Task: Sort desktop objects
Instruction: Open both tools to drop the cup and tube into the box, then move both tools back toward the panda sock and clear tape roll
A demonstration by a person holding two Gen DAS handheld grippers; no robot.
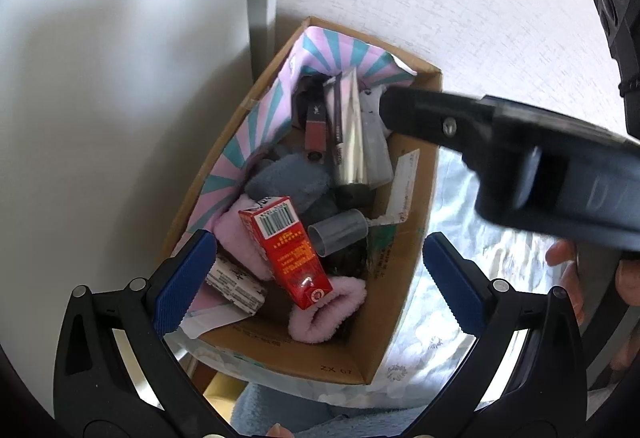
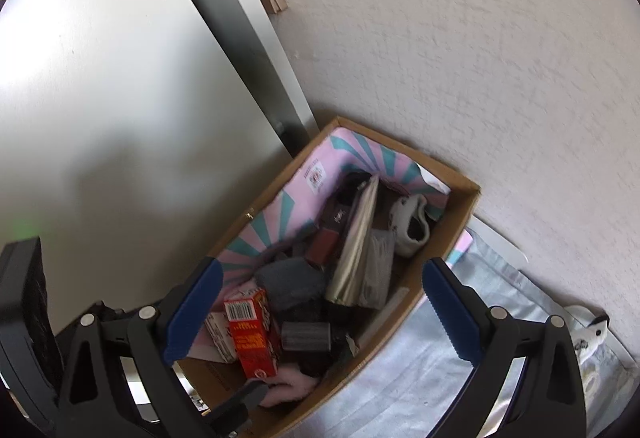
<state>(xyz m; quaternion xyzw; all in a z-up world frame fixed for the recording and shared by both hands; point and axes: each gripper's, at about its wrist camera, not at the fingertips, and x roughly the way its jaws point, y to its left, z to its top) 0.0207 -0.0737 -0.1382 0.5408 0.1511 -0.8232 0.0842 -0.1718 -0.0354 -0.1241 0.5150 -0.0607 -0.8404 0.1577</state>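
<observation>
Hovering: both grippers above the cardboard box (image 1: 404, 222), pointed steeply down into it.
Left gripper (image 1: 320, 282): jaws spread wide, blue pads clear of everything, nothing between them but open air over the contents.
Right gripper (image 2: 320, 312): jaws likewise spread wide, empty, over the same box.
Location of sorted objects: inside the box, against the wall (image 2: 460, 58); red carton (image 1: 286, 250) leaning on top of the pink sock (image 1: 328, 312), grey cap (image 1: 338, 232) just beside it, silver tube (image 1: 350, 134) and red lipstick (image 1: 316, 132) toward the far end, grey sock (image 1: 288, 178) in the middle.
Judged step: release complete, or next pick not yet begun; cannot tell which.
Withdrawal: lift straight up, jaws kept wide, to avoid snagging the box rim or the striped pink-and-teal lining (image 1: 256, 126).
Clearance: keep the two grippers apart; right gripper body crosses close above the box in the left wrist view.
Risk: leaning red carton likely to topple if brushed.
</observation>
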